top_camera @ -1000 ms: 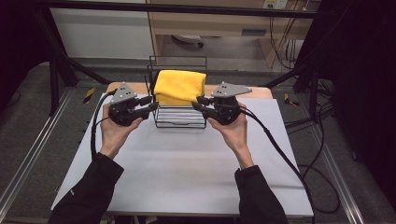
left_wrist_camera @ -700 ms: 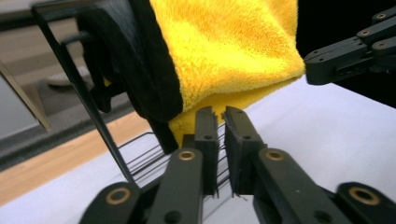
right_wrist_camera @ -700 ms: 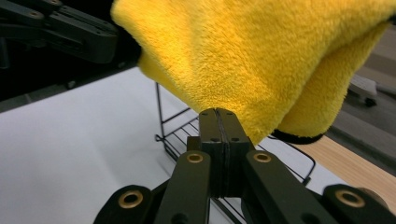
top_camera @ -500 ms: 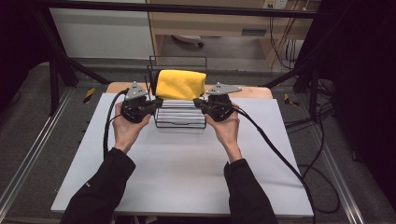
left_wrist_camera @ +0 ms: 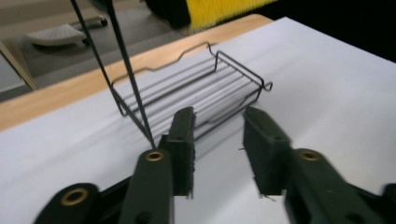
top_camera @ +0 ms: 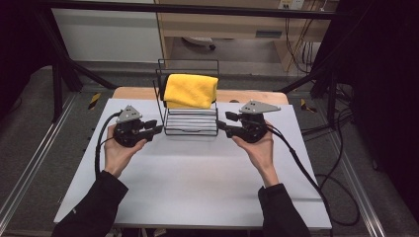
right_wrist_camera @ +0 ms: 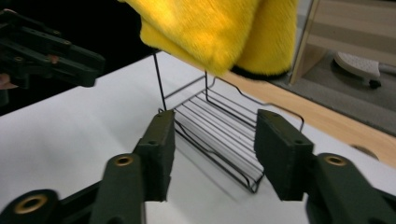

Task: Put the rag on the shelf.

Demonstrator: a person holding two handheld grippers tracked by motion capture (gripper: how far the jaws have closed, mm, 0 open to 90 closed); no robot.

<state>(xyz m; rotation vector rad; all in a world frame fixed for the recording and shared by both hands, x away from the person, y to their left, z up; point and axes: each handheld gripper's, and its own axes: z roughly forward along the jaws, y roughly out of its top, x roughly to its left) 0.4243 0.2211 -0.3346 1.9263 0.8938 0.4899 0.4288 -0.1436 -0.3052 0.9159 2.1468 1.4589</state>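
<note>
Overhead, the high view shows a desk covered by a white sheet, with a strip of bare wood along its far edge. A black wire rack stands at the middle of that far edge, its low tray reaching toward the person and its tall frame rising behind. A folded yellow cloth hangs over the upper part of the frame, above the tray. The left gripper is held in the person's left hand just beside the rack's left side, jaws pointing at the tray; they look parted, though they are small in this view. The right gripper sits in the right hand just beside the rack's right side, pointing inward, its jaws apart. Both carry a grey three-cornered plate on top, and a black cable trails from each toward the near edge. Dark sleeves come in from the near edge.

From the left gripper view, the left gripper has its jaws moderately apart with nothing between them, low over the white sheet. The wire rack lies just beyond the tips, and one thin upright of its frame crosses close to the left jaw; whether it touches I cannot tell. A bit of the yellow cloth shows at the top.

From the right gripper view, the right gripper is spread wide and empty. The tray of the rack lies between and beyond the jaws. The yellow cloth hangs above it, and the left gripper shows at the upper left.
</note>
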